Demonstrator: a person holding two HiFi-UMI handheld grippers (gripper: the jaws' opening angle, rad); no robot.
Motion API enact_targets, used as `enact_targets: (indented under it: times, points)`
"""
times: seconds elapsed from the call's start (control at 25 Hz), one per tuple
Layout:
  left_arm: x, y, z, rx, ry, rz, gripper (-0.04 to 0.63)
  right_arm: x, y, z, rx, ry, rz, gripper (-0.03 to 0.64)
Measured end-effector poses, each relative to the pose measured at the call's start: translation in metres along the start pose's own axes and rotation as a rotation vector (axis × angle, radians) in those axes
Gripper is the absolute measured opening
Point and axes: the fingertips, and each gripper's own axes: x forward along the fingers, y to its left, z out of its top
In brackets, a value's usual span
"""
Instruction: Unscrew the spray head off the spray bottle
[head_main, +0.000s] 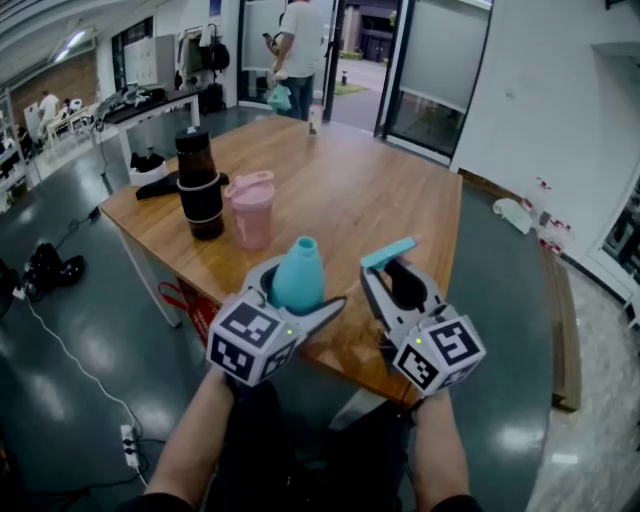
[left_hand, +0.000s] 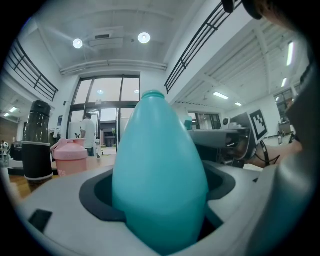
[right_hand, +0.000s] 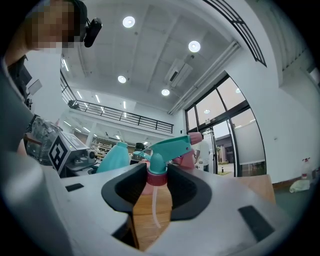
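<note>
Beyond left claw (head_main: 303, 292) tight on bottle (head_main: 298, 262), right claw (head_main: 398, 280) on spray head (head_main: 388, 252): pink shaker (head_main: 251, 208).

readable text: none | brands, labels, numbers: none | only coded black-and-white square markers on left white cube (head_main: 250, 342) and right white cube (head_main: 440, 355)

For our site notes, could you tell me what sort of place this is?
Probably an open lab or workshop hall: a railed upper gallery, tall glass entrance doors, and a cluttered workbench beyond the wooden table.
</note>
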Motion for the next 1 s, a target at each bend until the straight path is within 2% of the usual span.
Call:
enact_targets:
  times: [1.0]
  points:
    - [0.0001, -0.009, 0.001, 0.013, -0.011, -0.016, 0.443, -0.0032, 0.0021, 0.0034, -0.01, -0.006, -0.013, 0.13]
